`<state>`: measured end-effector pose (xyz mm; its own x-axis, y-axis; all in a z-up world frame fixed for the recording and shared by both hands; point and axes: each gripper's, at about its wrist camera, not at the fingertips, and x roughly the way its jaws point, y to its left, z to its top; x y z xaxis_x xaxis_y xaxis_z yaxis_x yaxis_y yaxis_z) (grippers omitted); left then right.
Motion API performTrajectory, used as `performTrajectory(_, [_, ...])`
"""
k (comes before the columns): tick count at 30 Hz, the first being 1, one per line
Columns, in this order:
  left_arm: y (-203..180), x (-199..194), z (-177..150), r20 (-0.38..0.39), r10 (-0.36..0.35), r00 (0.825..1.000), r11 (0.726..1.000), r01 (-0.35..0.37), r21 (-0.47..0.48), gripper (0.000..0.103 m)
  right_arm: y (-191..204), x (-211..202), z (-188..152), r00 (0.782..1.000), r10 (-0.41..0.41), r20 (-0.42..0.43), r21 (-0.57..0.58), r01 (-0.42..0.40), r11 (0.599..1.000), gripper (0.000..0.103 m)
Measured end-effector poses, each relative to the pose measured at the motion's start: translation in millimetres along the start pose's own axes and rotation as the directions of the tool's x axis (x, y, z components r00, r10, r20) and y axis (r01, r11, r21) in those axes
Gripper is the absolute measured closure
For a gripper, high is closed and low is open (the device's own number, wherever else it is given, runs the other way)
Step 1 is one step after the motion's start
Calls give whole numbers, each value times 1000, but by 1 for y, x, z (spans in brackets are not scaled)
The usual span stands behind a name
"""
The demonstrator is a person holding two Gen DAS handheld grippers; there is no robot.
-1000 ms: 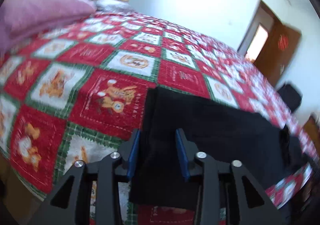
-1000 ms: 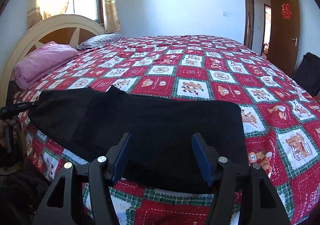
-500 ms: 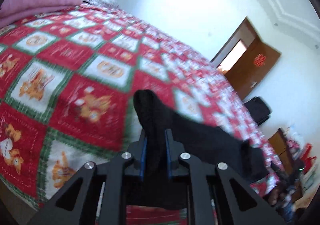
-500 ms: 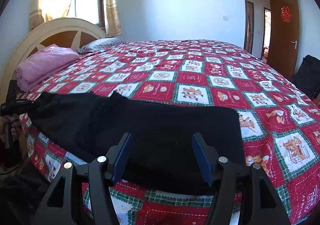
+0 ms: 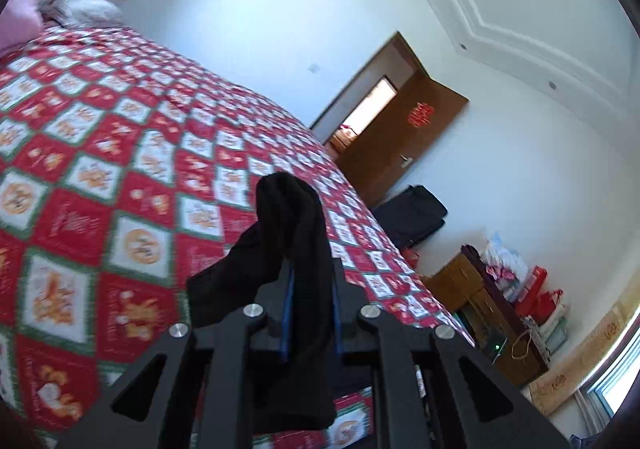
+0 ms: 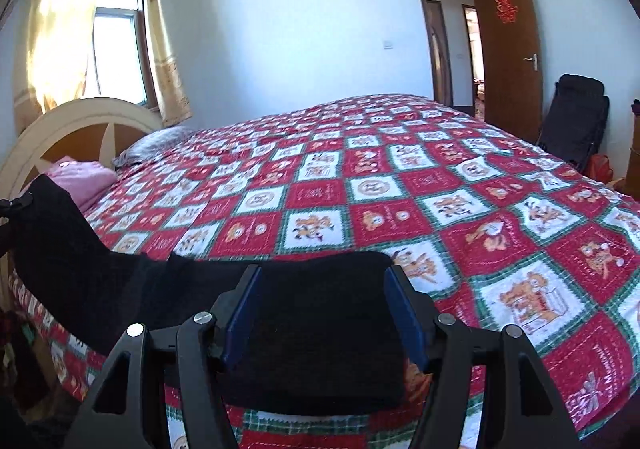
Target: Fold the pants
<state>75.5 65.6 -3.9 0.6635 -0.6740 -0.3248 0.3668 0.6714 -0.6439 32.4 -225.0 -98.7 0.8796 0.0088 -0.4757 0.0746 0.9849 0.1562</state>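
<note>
- Pants (image 6: 320,329), black, lie at the bottom center of the right wrist view, on the near edge of the bed (image 6: 440,185) with its red and white checked quilt.
- Your right claw (image 6: 326,313) is open; its two blue pads stand wide apart over the folded end of the pants and they pinch nothing.
- Your left claw (image 5: 310,313) is closed on the pants (image 5: 296,249); in the left wrist view the cloth rises in a bunch above the fingertips and hangs down between the fingers.
- At the left edge of the right wrist view, you see this end of the pants lifted above the bed, in front of the pink blanket (image 6: 82,179) and the headboard (image 6: 80,121).
</note>
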Motion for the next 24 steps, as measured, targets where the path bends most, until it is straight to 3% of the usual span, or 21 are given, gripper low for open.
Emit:
performTrajectory(6, [-36,47,7,-106,-41,994,994,50,92,88,-32,-10,14,998,-47,41,91,43,995,35])
performTrajectory(15, [-59,125,-10,-271,-4,963,986,49,157,88,-83,7,6,985,-168,-34,258,171,951,35])
performTrajectory(19, [-67,165,-29,-349,47,936,979,27,204,88,-100,11,1,980,-191,-65,329,201,923,35])
performTrajectory(24, [-66,210,-64,-442,122,889,968,-9,250,87,-115,12,-2,974,-211,-80,390,226,893,35])
